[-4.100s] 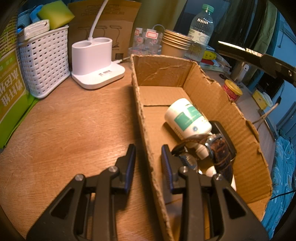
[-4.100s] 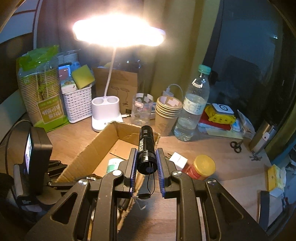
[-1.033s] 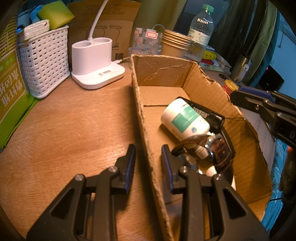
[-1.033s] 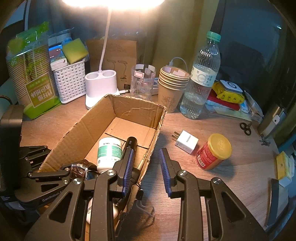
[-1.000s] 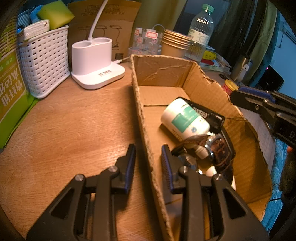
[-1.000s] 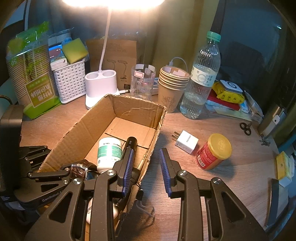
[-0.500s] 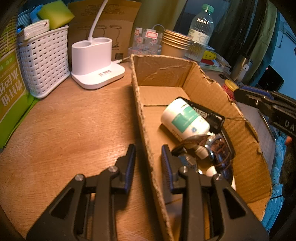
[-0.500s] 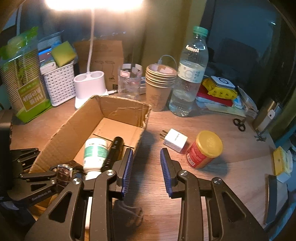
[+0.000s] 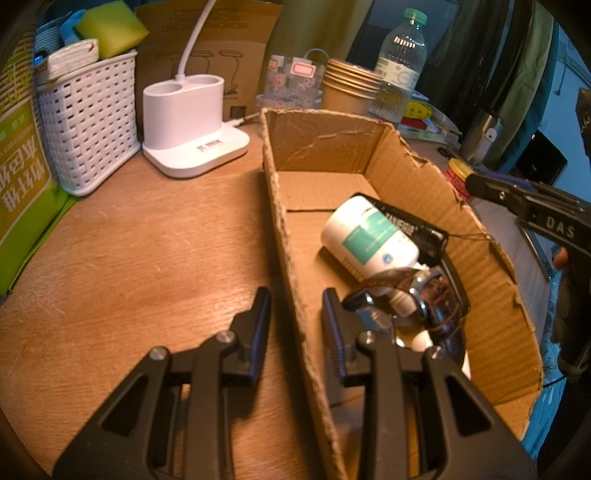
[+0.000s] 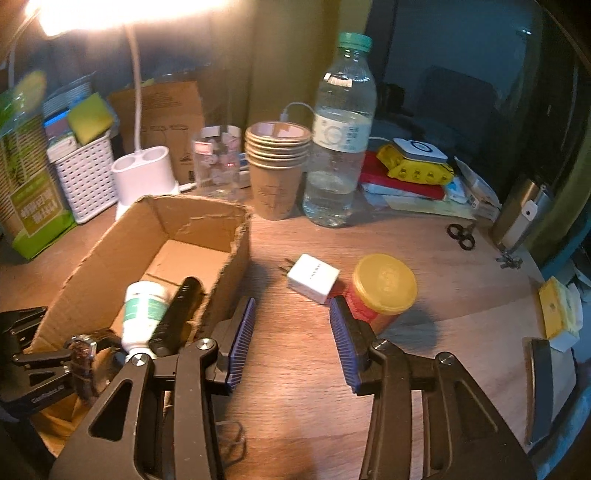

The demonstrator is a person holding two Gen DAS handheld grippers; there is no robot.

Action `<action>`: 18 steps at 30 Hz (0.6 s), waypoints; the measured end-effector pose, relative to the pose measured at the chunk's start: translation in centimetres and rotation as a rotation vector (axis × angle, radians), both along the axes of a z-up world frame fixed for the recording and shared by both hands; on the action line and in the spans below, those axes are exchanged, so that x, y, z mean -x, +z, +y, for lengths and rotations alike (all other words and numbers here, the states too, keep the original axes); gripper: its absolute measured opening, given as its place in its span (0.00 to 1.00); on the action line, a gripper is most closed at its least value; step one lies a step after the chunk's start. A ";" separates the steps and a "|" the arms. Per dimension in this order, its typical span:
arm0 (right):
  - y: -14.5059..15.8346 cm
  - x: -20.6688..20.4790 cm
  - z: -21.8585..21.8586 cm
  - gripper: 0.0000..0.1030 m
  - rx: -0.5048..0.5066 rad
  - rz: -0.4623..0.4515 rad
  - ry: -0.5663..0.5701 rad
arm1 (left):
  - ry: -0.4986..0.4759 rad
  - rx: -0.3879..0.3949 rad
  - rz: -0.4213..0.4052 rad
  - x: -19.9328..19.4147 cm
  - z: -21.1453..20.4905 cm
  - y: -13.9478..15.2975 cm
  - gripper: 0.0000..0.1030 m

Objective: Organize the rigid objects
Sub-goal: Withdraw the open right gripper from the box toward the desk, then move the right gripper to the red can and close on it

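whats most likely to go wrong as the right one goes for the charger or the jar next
The white charger and yellow-lidded jar sit close together, so the open right hand-held gripper could nudge one while closing on the other. The left hand-held gripper straddles the cardboard box wall without clamping it, so a bump might slide the box.

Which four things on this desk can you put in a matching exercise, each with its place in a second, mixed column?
Things:
1. black cylindrical flashlight
2. white square plug adapter
3. yellow-green sponge
4. stack of brown paper cups

Places:
A. on the wooden desk, just left of the yellow-lidded red jar
B. inside the open cardboard box, beside the white bottle with a green label
C. left of the clear plastic water bottle
D. on top of the white woven basket

Pairs: 1-B, 2-A, 3-D, 4-C
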State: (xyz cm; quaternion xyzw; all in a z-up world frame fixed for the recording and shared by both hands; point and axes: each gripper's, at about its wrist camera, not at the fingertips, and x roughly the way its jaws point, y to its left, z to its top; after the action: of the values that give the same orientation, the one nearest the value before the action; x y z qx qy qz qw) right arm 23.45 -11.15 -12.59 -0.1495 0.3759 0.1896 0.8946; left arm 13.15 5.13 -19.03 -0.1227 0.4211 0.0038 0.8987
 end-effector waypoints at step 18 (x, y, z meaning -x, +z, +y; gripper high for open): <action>-1.5 -5.5 -3.6 0.58 -0.010 -0.006 -0.145 | -0.001 0.001 0.000 0.0 0.0 0.0 0.30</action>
State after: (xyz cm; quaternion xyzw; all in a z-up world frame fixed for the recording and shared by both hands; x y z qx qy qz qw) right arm 28.98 -14.79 -14.08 -0.1181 0.3822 0.1259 0.9078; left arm 13.15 5.12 -19.04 -0.1228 0.4211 0.0034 0.8987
